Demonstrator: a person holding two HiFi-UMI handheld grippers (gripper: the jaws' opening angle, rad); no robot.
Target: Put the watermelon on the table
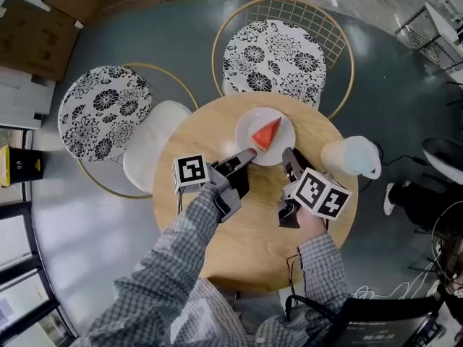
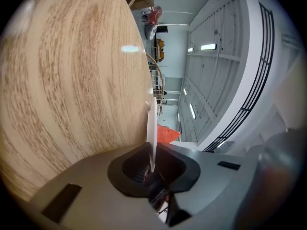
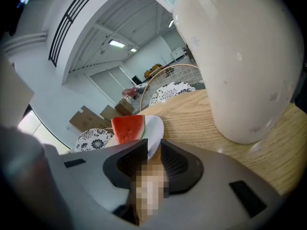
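A red watermelon slice (image 1: 266,134) lies on a white plate (image 1: 249,125) at the far side of the round wooden table (image 1: 246,230). My left gripper (image 1: 252,152) is shut on the plate's near-left rim and my right gripper (image 1: 287,152) on its near-right rim. In the left gripper view the plate (image 2: 152,128) shows edge-on between the jaws, with the watermelon slice (image 2: 167,134) beyond. In the right gripper view the plate rim (image 3: 154,133) sits between the jaws, with the slice (image 3: 128,128) just behind. I cannot tell if the plate rests on the table.
A white jug (image 1: 352,156) stands on the table right of the plate and looms close in the right gripper view (image 3: 240,56). Two chairs with floral cushions (image 1: 275,53) (image 1: 101,110) stand beyond the table. Cardboard boxes (image 1: 36,35) lie on the floor at far left.
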